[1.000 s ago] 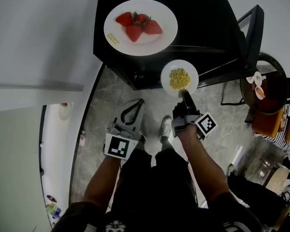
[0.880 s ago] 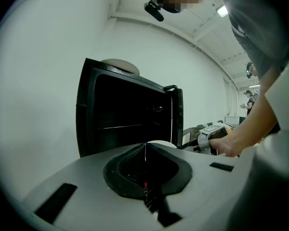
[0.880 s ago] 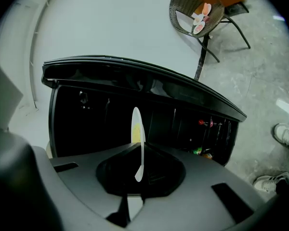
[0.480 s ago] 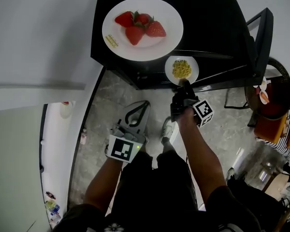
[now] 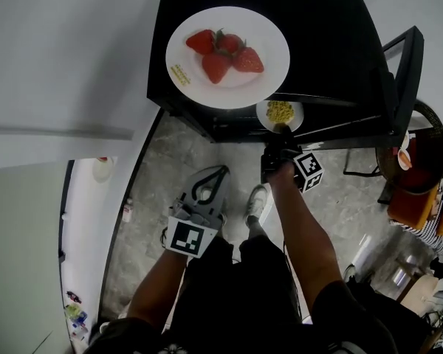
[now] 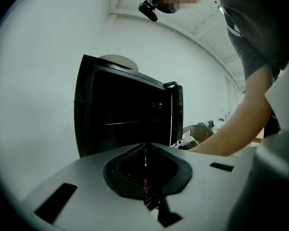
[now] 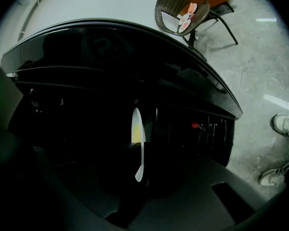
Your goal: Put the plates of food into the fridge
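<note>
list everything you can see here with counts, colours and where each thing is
fridge: 1, black, door open
big plate: 1, white, on top of the fridge
strawberries: 4, red, on the big plate
small plate: 1, white, yellow food on it, at the fridge opening
chair: 1, wicker, right of the fridge
left gripper: 1, grey, shut, empty
right gripper: 1, black, shut on the small plate
shoes: 2, white, on the floor

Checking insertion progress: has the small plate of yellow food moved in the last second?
Yes. The small plate moved into the fridge: now partly under its top edge.
</note>
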